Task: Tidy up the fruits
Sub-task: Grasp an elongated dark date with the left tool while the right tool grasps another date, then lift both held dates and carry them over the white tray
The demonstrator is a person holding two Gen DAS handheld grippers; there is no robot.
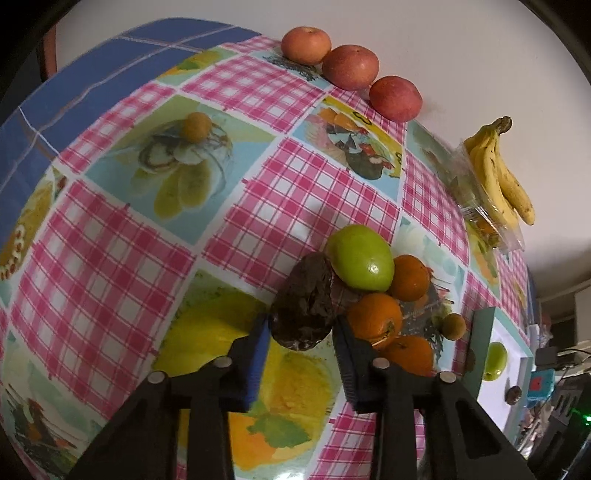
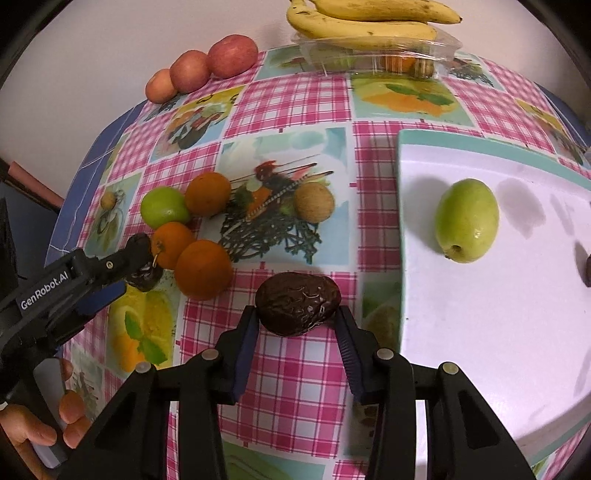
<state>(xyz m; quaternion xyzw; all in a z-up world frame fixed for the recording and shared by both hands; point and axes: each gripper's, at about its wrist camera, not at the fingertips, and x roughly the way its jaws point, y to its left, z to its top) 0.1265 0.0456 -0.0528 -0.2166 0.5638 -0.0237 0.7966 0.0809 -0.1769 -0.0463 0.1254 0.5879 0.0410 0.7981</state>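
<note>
My left gripper (image 1: 300,326) is shut on a dark wrinkled passion fruit (image 1: 304,301), beside a green fruit (image 1: 360,258) and three oranges (image 1: 375,319). It also shows in the right wrist view (image 2: 142,267), holding that fruit at the cluster's left. My right gripper (image 2: 295,317) is shut on a second dark wrinkled passion fruit (image 2: 297,302), held above the tablecloth just left of the white tray (image 2: 480,314). The tray holds a green fruit (image 2: 467,219) and a dark fruit (image 2: 587,271) at the frame's right edge.
Three red apples (image 2: 201,68) line the table's back edge by the wall. Bananas (image 2: 369,18) lie on a clear plastic box (image 2: 373,55). A small tan fruit (image 2: 314,202) sits mid-table, another (image 1: 197,126) far left. Clutter (image 1: 546,384) stands beyond the tray.
</note>
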